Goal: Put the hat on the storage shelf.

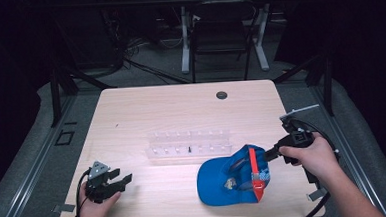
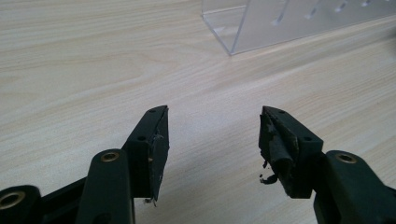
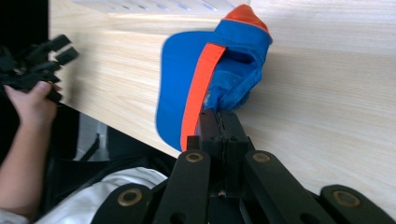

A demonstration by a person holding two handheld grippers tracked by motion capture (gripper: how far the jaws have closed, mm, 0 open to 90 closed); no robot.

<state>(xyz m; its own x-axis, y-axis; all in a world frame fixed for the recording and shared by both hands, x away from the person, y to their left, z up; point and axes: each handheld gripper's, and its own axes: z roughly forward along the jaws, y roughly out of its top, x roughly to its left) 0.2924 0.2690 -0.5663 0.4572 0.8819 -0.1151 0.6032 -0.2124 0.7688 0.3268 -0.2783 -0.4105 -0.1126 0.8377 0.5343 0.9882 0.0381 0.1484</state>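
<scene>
High view showed the right gripper (image 1: 269, 153) clamped on the rear edge of the blue cap (image 1: 233, 177), near-right on the table (image 1: 146, 106), cap not yet lifted toward the clear rack (image 1: 189, 143); left gripper (image 1: 120, 176) rested near-left, jaws apart, empty.

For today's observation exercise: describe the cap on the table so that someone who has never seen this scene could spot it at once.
Start at the pale wooden table and find the clear plastic peg rack near its middle. Just in front of it, toward the right, lies a bright blue fabric baseball cap, pinched at its edge by the right hand-held gripper. Its orange strip marks it out; nothing else there is coloured.
</scene>
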